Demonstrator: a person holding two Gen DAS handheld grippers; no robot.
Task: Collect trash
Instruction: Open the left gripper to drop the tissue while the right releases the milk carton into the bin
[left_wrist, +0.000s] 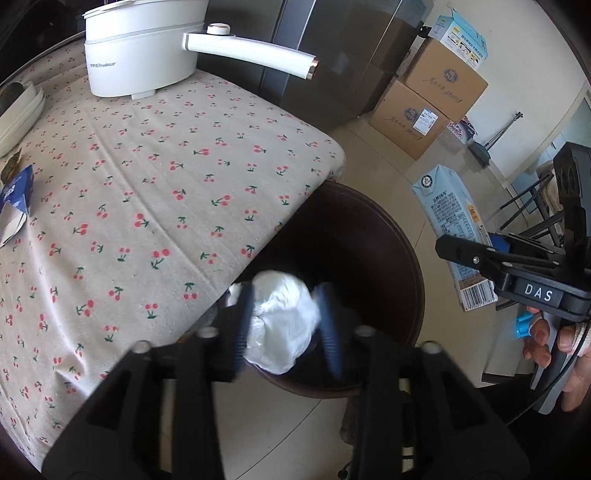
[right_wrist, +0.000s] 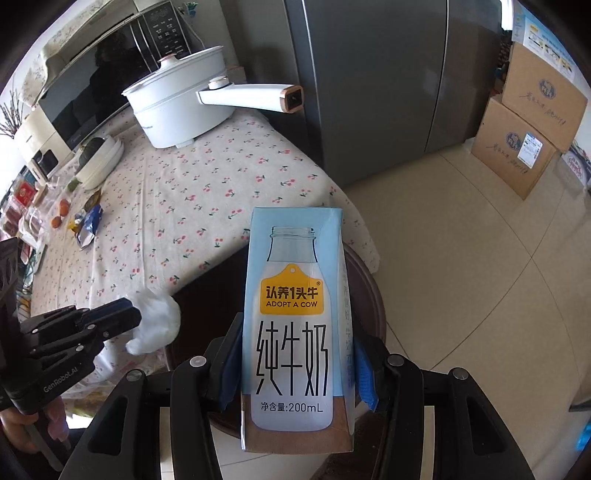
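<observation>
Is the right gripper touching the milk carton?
Touching. The right wrist view shows the right gripper with its blue-padded fingers pressed against both sides of the milk carton, holding it upright.

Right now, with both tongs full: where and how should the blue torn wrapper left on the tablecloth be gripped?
Grip the blue torn wrapper at its raised, curled-open silvery end, coming from the table's near edge with one tong finger on each face. It lies crumpled on the cherry tablecloth, so the lifted flap is probably the easiest purchase. Fruit and other scraps sit close behind it, so stay low.
</observation>
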